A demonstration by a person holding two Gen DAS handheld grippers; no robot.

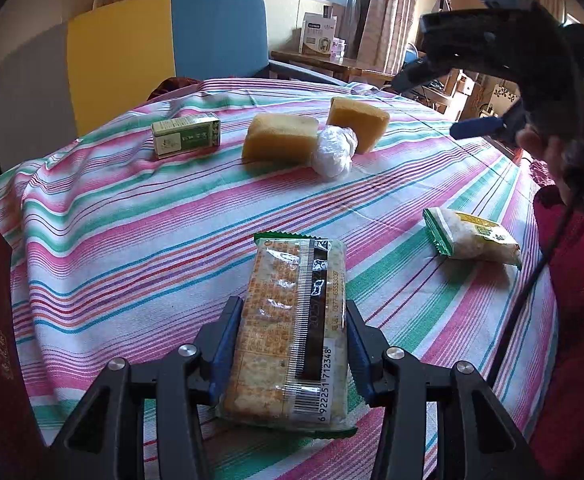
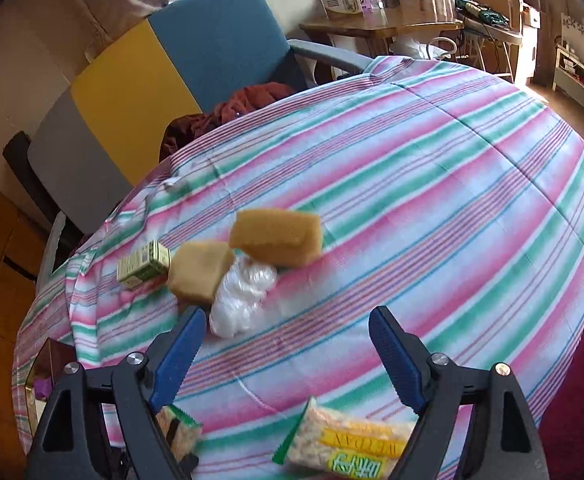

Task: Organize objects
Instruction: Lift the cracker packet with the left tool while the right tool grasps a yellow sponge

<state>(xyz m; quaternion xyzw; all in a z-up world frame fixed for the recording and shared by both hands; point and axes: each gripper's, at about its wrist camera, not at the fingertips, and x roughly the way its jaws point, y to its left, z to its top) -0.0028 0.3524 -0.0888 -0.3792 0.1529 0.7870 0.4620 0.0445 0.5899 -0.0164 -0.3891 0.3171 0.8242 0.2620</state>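
On the striped tablecloth (image 1: 140, 216), the left gripper (image 1: 292, 344) clamps a cracker packet (image 1: 292, 336); two sponges (image 1: 280, 138) lie beyond it. From the right wrist, the right gripper (image 2: 288, 344) gapes empty above a second snack packet (image 2: 348, 444), nearer than the sponges.

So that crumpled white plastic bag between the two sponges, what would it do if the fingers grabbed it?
The plastic bag looks thin and scrunched, so it would probably squash and hang floppy. It seems very light, likely sliding rather than rolling if pushed. It appears to touch both sponges, so pulling it may nudge them.
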